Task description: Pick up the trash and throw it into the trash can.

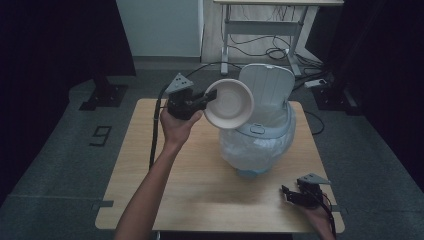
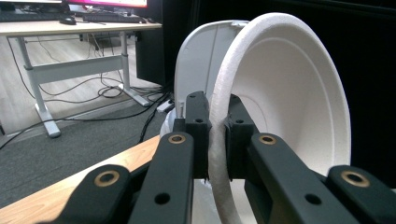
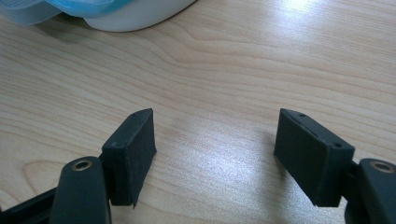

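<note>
Left tongs (image 1: 206, 97) clenched on the rim of the white foam bowl (image 1: 229, 104), pads either side of the edge; bowl held on edge in the air, tipped toward the open bin (image 1: 260, 131), probably so it drops in cleanly; bin stands on the table (image 1: 150, 180) with lid (image 1: 265, 85) up and a clear liner (image 1: 250, 150) over its sides, ready to receive; right tongs (image 1: 287, 195) released, nothing between them, resting low near the table's front right corner, likely parked out of the way.
</note>
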`<move>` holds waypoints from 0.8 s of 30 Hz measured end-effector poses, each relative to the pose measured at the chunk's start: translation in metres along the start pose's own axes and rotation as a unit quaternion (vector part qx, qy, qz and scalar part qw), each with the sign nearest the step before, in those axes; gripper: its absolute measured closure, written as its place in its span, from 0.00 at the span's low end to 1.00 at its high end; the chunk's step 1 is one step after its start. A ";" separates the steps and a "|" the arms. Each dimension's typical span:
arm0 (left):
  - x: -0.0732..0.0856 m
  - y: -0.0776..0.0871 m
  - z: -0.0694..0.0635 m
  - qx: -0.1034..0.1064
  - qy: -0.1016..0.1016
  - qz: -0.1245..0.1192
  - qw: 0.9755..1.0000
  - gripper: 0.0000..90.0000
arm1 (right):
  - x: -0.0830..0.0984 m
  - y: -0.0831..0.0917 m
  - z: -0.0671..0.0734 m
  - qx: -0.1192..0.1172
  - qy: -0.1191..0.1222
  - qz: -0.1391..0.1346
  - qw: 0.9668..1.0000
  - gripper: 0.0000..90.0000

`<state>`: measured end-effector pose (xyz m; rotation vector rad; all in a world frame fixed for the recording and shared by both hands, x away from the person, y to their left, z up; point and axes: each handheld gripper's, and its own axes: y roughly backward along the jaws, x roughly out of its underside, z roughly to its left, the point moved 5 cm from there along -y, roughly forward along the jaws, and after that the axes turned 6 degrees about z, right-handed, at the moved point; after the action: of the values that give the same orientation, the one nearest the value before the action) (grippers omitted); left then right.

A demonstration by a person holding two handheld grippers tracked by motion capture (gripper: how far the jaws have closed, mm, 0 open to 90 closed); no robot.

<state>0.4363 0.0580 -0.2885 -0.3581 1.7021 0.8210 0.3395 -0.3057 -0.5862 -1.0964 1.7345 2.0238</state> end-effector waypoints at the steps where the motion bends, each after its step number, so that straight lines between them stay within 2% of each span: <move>1: -0.001 -0.003 -0.001 0.001 -0.001 0.001 1.000 0.92 | 0.000 0.000 0.000 0.000 0.000 0.000 1.000 0.32; 6: -0.004 -0.009 -0.003 0.007 0.004 0.000 1.000 0.92 | 0.000 0.000 0.000 0.000 0.000 0.000 1.000 0.31; 14: -0.010 -0.023 -0.012 0.012 -0.007 0.006 1.000 0.92 | 0.000 0.000 0.000 0.000 0.001 0.000 1.000 0.31; 24: -0.018 -0.037 -0.016 0.020 -0.002 0.007 1.000 0.92 | 0.000 0.000 0.000 0.000 0.001 0.000 1.000 0.31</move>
<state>0.4527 0.0175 -0.2821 -0.3164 1.7180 0.7961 0.3395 -0.3054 -0.5863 -1.0981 1.7342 2.0242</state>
